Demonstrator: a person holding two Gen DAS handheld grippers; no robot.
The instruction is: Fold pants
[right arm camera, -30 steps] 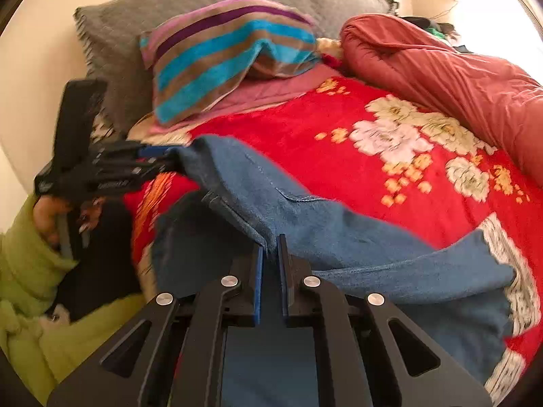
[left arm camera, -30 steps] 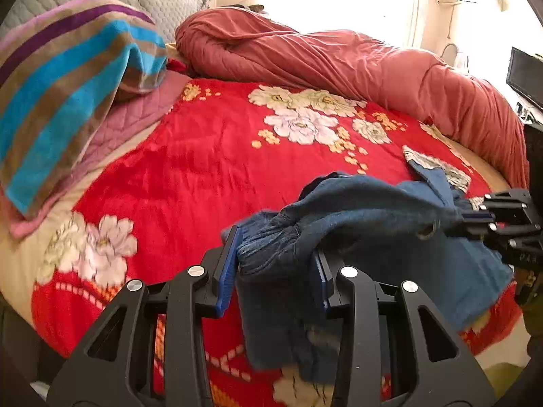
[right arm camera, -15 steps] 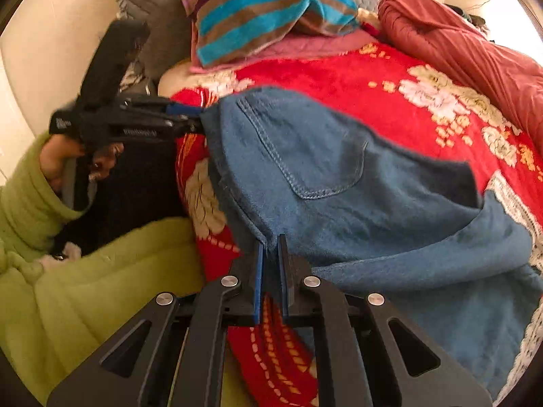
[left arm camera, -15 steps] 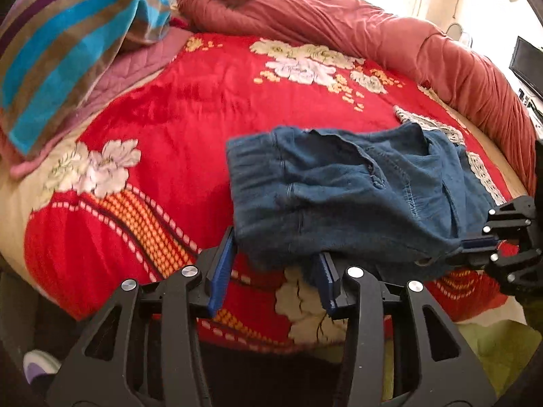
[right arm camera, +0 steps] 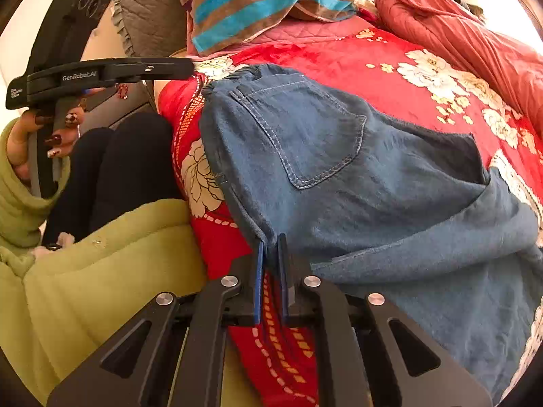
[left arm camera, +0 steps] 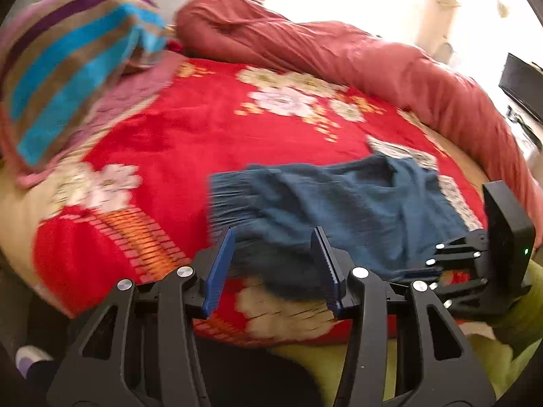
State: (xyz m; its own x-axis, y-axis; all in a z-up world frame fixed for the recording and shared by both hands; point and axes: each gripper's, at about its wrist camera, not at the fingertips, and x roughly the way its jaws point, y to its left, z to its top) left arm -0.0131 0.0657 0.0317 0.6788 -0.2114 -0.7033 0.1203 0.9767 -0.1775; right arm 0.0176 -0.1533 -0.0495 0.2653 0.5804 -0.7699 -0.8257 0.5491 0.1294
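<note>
Pants (right arm camera: 356,176) laid folded on bed (left arm camera: 203,129), near its edge.
Right tool (right arm camera: 269,247) pinches a corner, pinning the fold flat; left tool (left arm camera: 273,247) is opening clear of the waistband, pads released, apparently to regrip.

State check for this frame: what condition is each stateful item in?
Denim pants: folded over, lying on the red blanket.
Left gripper: jaws opening, clear of the pants.
Right gripper: shut on the pants' edge.
Quilt: bunched along the far side.
</note>
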